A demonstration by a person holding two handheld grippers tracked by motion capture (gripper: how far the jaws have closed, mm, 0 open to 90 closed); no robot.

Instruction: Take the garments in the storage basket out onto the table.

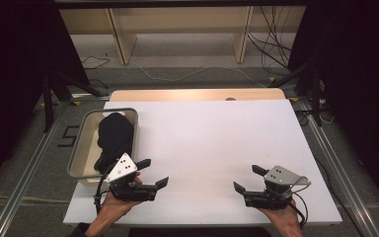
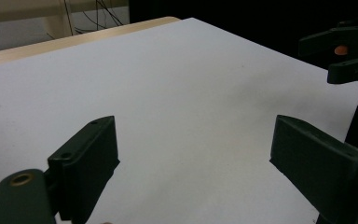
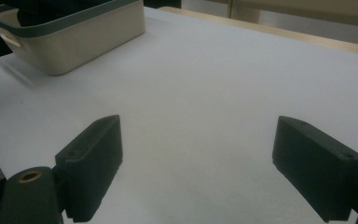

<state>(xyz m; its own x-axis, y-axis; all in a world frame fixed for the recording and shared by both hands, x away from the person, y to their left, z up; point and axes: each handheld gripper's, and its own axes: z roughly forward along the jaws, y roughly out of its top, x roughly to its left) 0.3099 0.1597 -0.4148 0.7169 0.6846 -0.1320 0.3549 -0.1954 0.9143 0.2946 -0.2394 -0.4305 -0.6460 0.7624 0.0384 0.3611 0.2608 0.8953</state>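
Tongs, left point(image 1: 155, 172) and right point(image 1: 247, 178), gape empty over bare surface point(image 1: 212, 143); bin point(image 1: 79, 148) holding black cloth point(image 1: 114, 136) sits just beyond the left.

One white rectangular table point(image 1: 212, 148) carries a single cream plastic bin with a grey rim point(image 1: 80, 139). Inside it lies one black bundle of cloth point(image 1: 113, 136). Two black two-jaw grippers are counted above the near edge of the table: the left gripper point(image 1: 154, 172) and the right gripper point(image 1: 247, 178), each with its two jaws standing apart and each topped by one grey three-cornered plate, two plates in all. Two hands hold them, one apiece.
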